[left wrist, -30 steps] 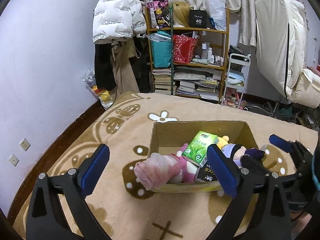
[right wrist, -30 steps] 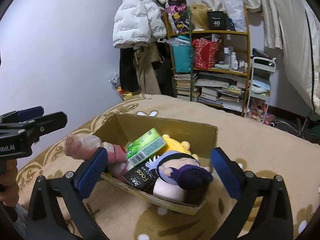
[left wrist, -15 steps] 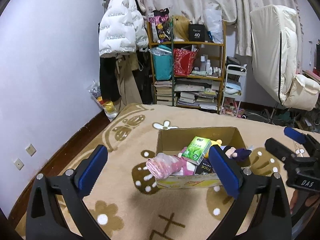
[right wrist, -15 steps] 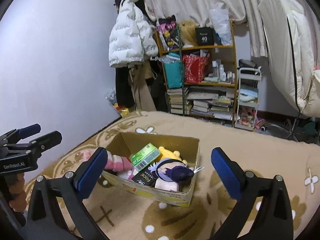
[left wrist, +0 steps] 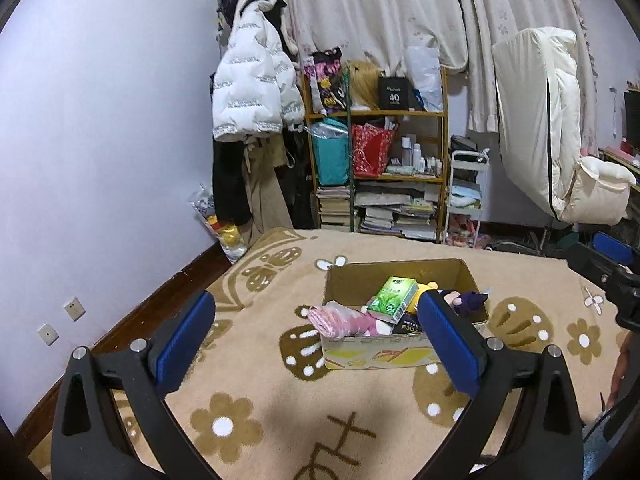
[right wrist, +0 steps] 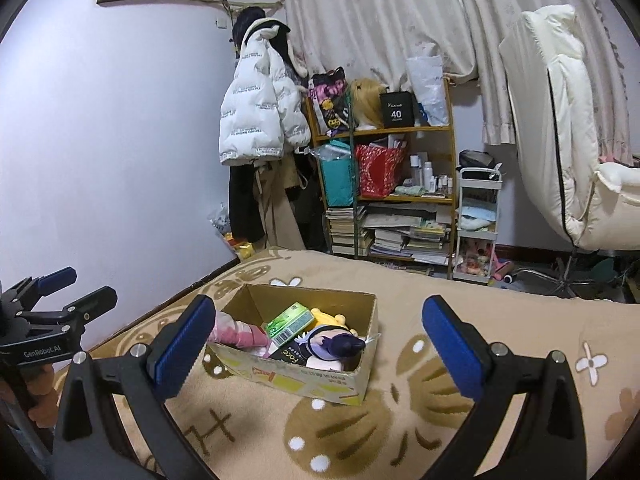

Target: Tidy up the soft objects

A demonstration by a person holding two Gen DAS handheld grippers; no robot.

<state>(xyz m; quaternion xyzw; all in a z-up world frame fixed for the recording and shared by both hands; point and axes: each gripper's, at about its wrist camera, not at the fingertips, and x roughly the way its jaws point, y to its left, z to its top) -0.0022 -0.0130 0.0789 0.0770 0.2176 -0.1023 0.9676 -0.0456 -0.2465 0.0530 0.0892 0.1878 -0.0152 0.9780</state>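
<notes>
Both grippers are now well back from the cardboard box (left wrist: 404,344); half a second ago, and more so a second ago, the box filled much more of each view, so I have pulled them away and upward. The left gripper (left wrist: 316,340) is wide open and holds nothing, and the right gripper (right wrist: 320,344) is the same, its blue pads far apart. To me this looks like the end of the packing, not a new reach.

The box stands on the beige carpet (left wrist: 248,420) with flower patterns. Inside it I see a green tissue pack (right wrist: 290,320) lying tilted on top, a pink rolled cloth (left wrist: 340,320) that hangs over the left rim, a doll with dark purple hair (right wrist: 340,344), a yellow plush (right wrist: 328,316) behind it, and a black packet (right wrist: 290,356) under the tissue pack. I see no soft thing loose on the carpet around the box.
</notes>
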